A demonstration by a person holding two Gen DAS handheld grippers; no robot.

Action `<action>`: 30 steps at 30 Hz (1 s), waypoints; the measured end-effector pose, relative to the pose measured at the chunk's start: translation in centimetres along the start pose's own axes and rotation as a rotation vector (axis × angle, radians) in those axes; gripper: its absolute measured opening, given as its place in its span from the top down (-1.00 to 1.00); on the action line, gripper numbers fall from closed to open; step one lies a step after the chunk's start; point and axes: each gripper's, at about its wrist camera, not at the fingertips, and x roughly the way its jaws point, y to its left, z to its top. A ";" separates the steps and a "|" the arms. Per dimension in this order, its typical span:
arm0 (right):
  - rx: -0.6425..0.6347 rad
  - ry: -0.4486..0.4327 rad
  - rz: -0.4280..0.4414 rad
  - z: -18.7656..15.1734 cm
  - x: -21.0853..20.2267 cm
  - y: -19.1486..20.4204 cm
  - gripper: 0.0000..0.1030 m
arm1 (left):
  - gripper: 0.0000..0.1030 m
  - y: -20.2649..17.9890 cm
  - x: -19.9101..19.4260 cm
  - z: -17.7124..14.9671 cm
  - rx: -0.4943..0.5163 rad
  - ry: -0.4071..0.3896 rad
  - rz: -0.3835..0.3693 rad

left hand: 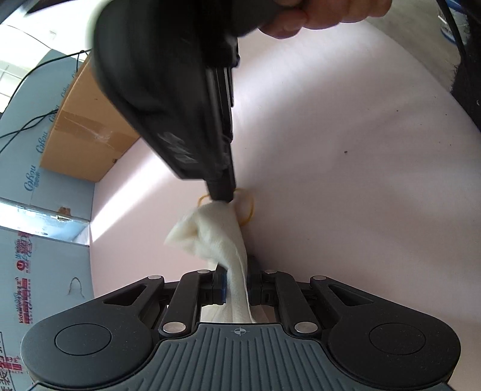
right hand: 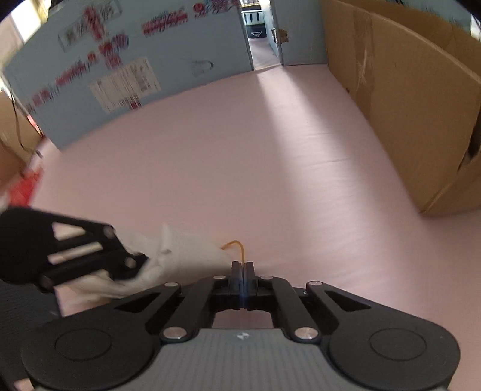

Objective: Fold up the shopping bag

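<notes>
A white shopping bag point(left hand: 210, 231), scrunched into a narrow bundle, stands up from the pink surface point(left hand: 345, 180). My left gripper point(left hand: 236, 282) is shut on its lower part. The bundle's top end touches the tip of my right gripper point(left hand: 222, 195), which comes down from above. A yellow rubber band point(left hand: 251, 210) loops beside that tip. In the right wrist view my right gripper point(right hand: 242, 267) has its jaws pressed together, and the rubber band point(right hand: 237, 245) runs down into them. The bag point(right hand: 186, 252) lies just to their left, held by the left gripper point(right hand: 139, 263).
A brown cardboard box point(left hand: 84, 135) point(right hand: 405, 105) and blue printed cartons point(left hand: 45, 210) point(right hand: 120, 75) border the pink surface point(right hand: 270, 165). A person's hand point(left hand: 315, 15) holds the right gripper. Dark cables and a black object point(left hand: 466, 75) sit at the right edge.
</notes>
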 end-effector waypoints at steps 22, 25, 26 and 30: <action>0.514 0.172 0.759 1.4 4.1 -6.0 0.99 | 0.84 1.4 -0.1 -1.2 -0.090 -0.047 -0.051; 0.437 0.201 0.737 1.6 3.4 -5.1 0.98 | 0.84 1.6 -0.2 -1.6 -0.120 -0.064 -0.059; 0.413 0.212 0.727 1.8 3.2 -4.9 0.98 | 0.84 1.8 -0.2 -1.8 -0.139 -0.071 -0.063; 0.238 0.268 0.673 3.6 2.4 -3.1 0.91 | 0.84 2.1 -0.4 -2.3 -0.223 -0.096 -0.067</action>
